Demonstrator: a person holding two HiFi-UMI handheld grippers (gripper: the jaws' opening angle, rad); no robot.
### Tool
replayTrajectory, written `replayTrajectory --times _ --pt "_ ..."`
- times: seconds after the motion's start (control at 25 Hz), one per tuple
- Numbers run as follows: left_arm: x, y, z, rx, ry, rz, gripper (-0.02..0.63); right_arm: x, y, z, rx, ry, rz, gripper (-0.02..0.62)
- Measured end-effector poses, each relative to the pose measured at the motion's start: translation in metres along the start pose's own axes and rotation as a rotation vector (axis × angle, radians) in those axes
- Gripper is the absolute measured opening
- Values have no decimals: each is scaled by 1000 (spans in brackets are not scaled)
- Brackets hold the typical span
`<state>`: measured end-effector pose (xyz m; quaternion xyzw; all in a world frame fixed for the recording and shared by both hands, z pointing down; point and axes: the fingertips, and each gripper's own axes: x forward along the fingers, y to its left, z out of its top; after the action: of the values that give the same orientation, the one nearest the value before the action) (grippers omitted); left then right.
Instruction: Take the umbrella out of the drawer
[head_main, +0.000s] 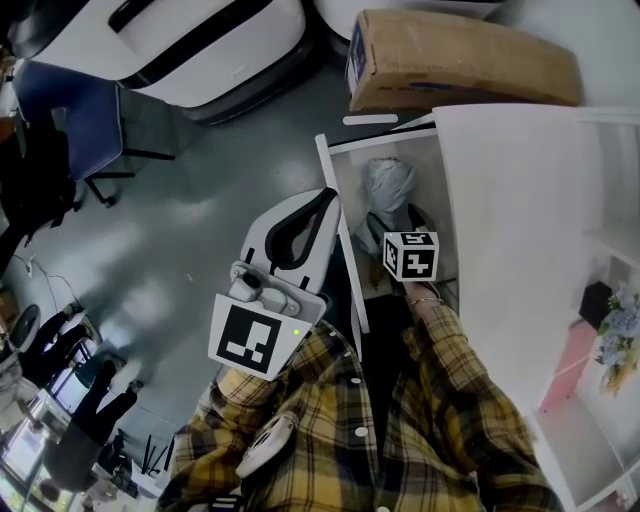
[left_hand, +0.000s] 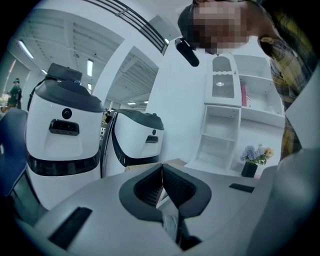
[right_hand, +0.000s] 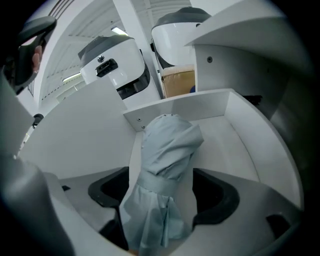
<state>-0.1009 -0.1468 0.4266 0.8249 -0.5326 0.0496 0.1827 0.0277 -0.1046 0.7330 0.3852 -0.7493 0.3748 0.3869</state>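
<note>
A folded pale grey-blue umbrella (head_main: 388, 185) lies in the open white drawer (head_main: 340, 230), its strap wrapped round the middle. My right gripper (head_main: 396, 224) reaches steeply down into the drawer, above the umbrella's near end. In the right gripper view the umbrella (right_hand: 167, 150) runs up between the wide-spread dark pads of the right gripper (right_hand: 165, 190), and the right-hand pad stands off the fabric, so the jaws are open. The drawer's far wall (right_hand: 180, 107) rises behind it. My left gripper (head_main: 318, 205) hovers outside the drawer's left wall. Its jaws meet with nothing between them (left_hand: 161, 172).
A cardboard box (head_main: 460, 60) sits on the floor beyond the drawer. Large white machines (head_main: 200, 40) stand at the back left beside a blue chair (head_main: 70, 110). The white cabinet top (head_main: 520, 220) is to the right of the drawer. A shelf there holds flowers (head_main: 615, 330).
</note>
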Motion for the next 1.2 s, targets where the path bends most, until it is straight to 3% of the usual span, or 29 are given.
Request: replayTrajectory --times 0.52,1.2 --pt "8 -6 -27 49 43 -38 20 31 3 -18 21 61 -17 380" --pt "1 -6 -29 55 42 -29 20 39 1 -21 0 113 -71 373"
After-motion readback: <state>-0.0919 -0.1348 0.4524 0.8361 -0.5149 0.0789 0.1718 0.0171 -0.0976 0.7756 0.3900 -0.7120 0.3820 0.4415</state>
